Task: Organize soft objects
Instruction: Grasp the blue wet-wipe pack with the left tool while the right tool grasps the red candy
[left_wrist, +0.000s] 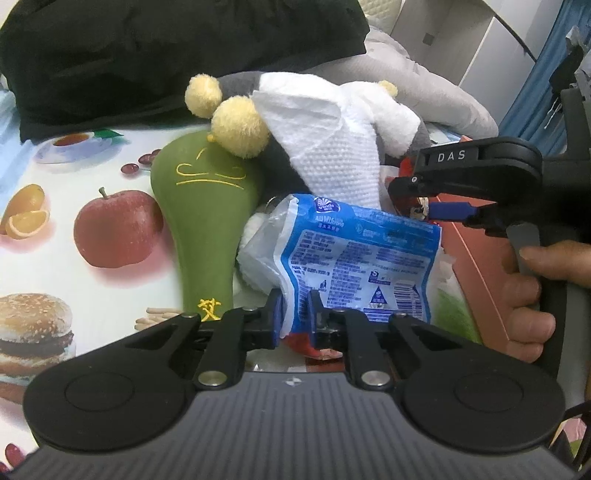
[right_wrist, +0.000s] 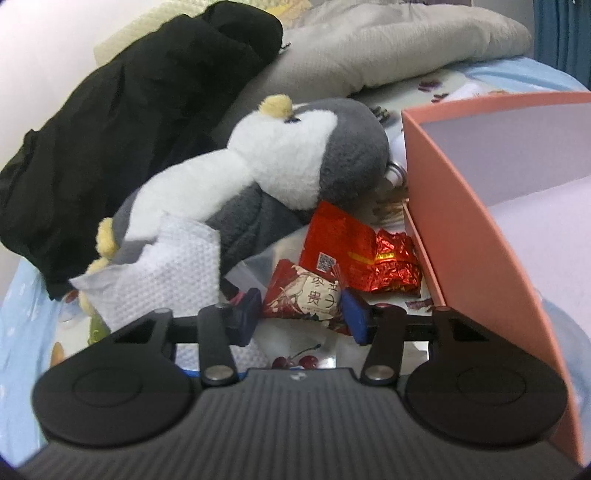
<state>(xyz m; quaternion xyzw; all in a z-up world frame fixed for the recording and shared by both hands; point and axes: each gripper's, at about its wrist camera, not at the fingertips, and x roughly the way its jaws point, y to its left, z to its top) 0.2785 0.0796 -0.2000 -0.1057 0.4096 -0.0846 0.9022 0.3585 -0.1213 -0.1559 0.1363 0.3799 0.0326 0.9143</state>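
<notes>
L gripper (left_wrist: 295, 314): fingers clenched on blue-and-white plastic tissue pack (left_wrist: 354, 258) | R gripper (right_wrist: 303, 314): fingers bracket red-and-white printed foil snack packet (right_wrist: 306, 295), contact unclear | salmon-pink cardboard box (right_wrist: 480, 206) just right.

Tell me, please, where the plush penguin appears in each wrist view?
Left wrist: penguin at upper centre, mostly hidden behind the white tissue.
Right wrist: penguin at centre, lying on its side, head toward the pink box.
Shared landmark: the white tissue, lying against the penguin in both.
</notes>
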